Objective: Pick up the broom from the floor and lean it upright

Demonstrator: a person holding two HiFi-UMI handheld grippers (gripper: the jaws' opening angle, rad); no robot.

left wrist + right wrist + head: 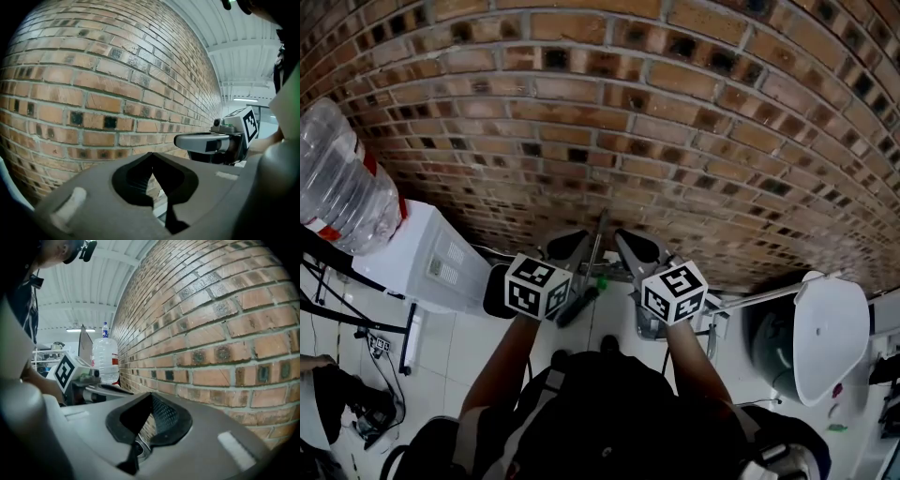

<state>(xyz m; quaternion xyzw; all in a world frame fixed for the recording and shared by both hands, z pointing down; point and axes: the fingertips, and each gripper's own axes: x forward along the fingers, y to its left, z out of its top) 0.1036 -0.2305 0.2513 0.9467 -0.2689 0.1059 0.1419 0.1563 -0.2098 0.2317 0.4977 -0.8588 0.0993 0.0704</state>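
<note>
Red-brown brick wall [675, 112] — black-and-white marker squares on left gripper [570, 244] and right gripper [636, 246].

Broom [597, 246] — only a thin pole shows, its lower part hidden.

The left gripper [567, 246] and right gripper [637, 246] pointed side by side at the brick wall [628, 112]. A slim grey pole [598, 246] slanted between their jaws. A water bottle [337, 187] stood far left of them, and a white bin [830, 333] far right.
</note>
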